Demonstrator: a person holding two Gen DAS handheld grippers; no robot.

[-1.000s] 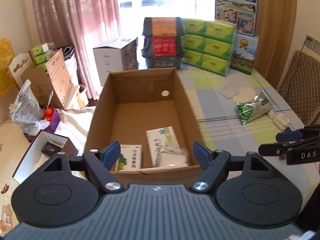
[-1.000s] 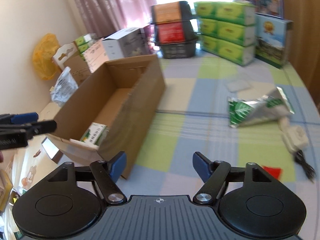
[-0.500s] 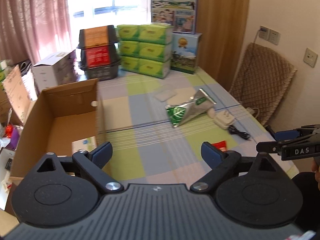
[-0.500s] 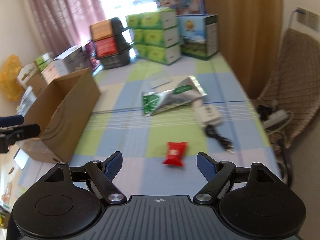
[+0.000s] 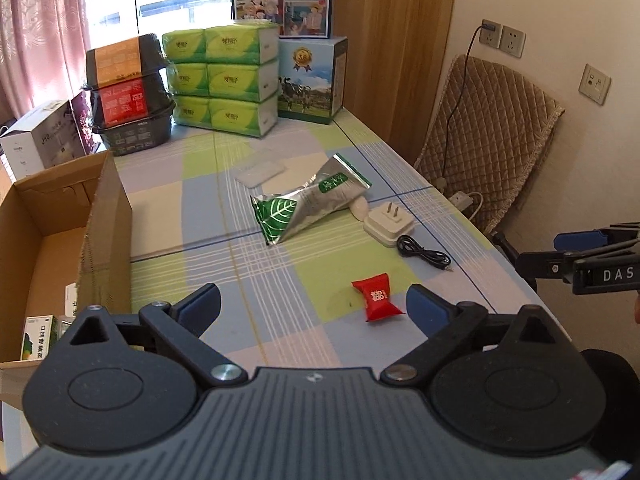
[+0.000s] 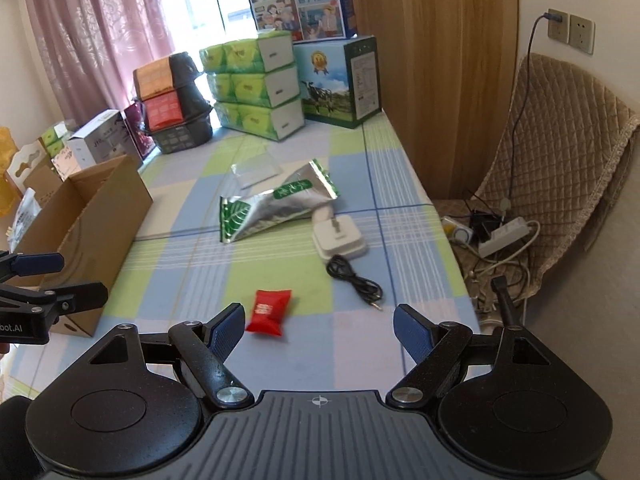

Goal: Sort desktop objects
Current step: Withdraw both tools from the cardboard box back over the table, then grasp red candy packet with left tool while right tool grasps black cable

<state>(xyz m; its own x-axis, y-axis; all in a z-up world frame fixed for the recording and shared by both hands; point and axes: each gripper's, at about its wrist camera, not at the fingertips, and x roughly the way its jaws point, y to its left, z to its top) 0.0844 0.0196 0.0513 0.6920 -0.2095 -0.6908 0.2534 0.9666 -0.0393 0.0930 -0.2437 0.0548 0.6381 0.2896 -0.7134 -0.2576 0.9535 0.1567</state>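
Note:
A small red packet (image 5: 376, 297) (image 6: 269, 311) lies on the checked tablecloth near the front edge. Behind it are a black cable (image 5: 425, 253) (image 6: 355, 280), a white charger (image 5: 388, 224) (image 6: 339, 240), a green and silver foil bag (image 5: 306, 204) (image 6: 272, 207) and a clear plastic sleeve (image 5: 260, 170) (image 6: 256, 170). An open cardboard box (image 5: 104, 216) (image 6: 86, 208) with medicine boxes (image 5: 38, 338) inside stands at the left. My left gripper (image 5: 314, 308) is open, the packet just inside its right finger. My right gripper (image 6: 320, 330) is open with the packet by its left finger.
Green tissue packs (image 5: 224, 80), stacked black food containers (image 5: 128, 92) and milk cartons (image 5: 312, 76) line the table's far end. A padded chair (image 6: 560, 152) with a power strip (image 6: 506, 236) and cables stands to the right, beyond the table edge. The wall is close behind it.
Both grippers swung right from the cardboard box toward the table's right part. The red packet, cable and charger came into view and now sit nearer the fingers.

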